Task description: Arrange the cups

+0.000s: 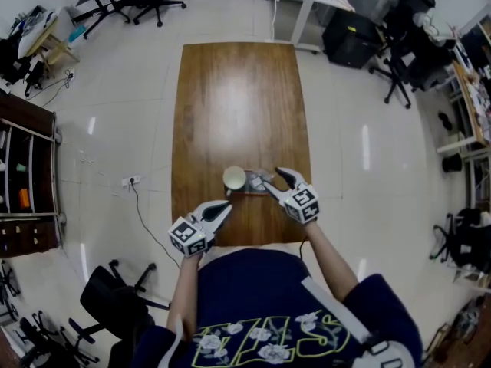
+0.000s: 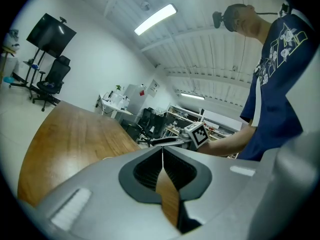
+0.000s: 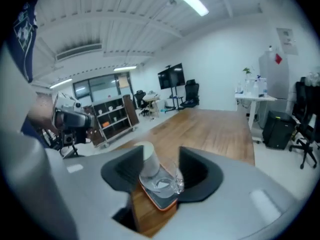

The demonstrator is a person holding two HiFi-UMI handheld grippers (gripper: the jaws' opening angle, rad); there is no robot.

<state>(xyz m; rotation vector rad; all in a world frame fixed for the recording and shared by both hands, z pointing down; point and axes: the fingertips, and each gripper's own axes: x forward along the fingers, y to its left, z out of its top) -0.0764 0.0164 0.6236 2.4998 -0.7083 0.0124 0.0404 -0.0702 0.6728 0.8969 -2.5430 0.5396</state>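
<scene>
- Cups stand together on an orange-rimmed tray (image 3: 159, 200) near the near edge of the wooden table (image 1: 238, 106): a white cup (image 1: 234, 179) and, just beside it, a clear glass cup (image 3: 167, 181).
- Right gripper (image 1: 275, 179) hovers at the tray's right end, jaws partly apart and gripping nothing.
- Left gripper (image 1: 226, 205) hangs by the table's near left corner, jaws closed together and empty.

Long brown wooden table (image 1: 238, 113): smooth and glossy, reflecting the lights; the pale tiled floor (image 1: 115, 129) is equally shiny. Clear glass cup (image 3: 168, 184): transparent, glossy; white opaque cup (image 3: 146, 157): matt. Left gripper (image 2: 162, 153): matt grey plastic shell, ribbed dark pads (image 2: 148, 171).
</scene>
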